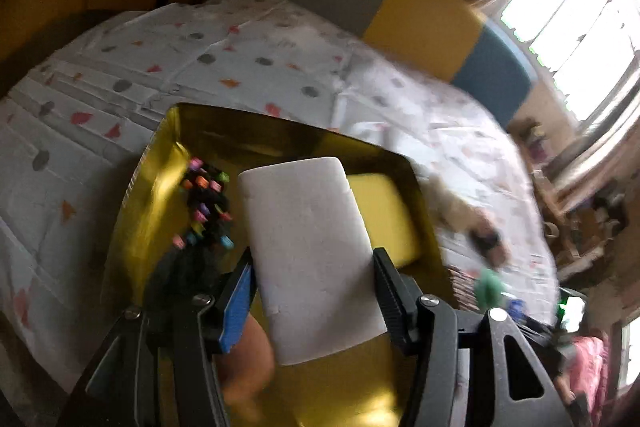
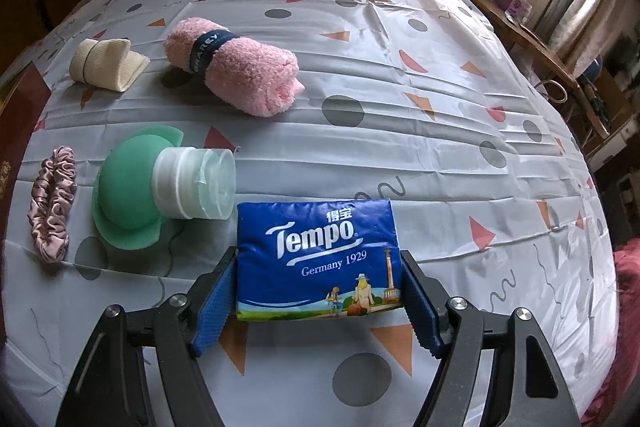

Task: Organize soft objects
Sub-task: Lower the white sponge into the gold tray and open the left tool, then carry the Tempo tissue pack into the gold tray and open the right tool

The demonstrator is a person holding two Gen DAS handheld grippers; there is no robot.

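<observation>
Over the gold tray (image 1: 160, 187), the left gripper (image 1: 314, 291) is gripping a white block (image 1: 308, 243) between its jaws, which are pressing on the block's two long sides. That view is blurring, so the block's material is hard to tell. Inside the tray, left of the block, a dark bundle with coloured tips (image 1: 206, 203) is lying; what it is cannot be made out. Right of the block a yellow pad (image 1: 384, 211) is showing, partly hidden behind it. An orange shape under the block, low in the tray, is too smeared to name. Beyond the tray's right edge, something cream and something green are blurring past recognition.

On the tabletop (image 2: 400, 107), the right gripper (image 2: 318, 291) is closing its jaws on a blue Tempo tissue pack (image 2: 316, 259), the pads touching both short sides; the pack's near edge is sitting between the fingers. Just left of the pack a green sponge (image 2: 120, 195) is lying with a clear capped jar (image 2: 196, 183) on its side against it. Further left a pink scrunchie (image 2: 52, 203) is resting. Beyond the sponge, a pink rolled towel (image 2: 236, 67) with a dark band and a beige folded cloth (image 2: 106, 63) are lying apart. A dark red box is being cut off at the left edge.
</observation>
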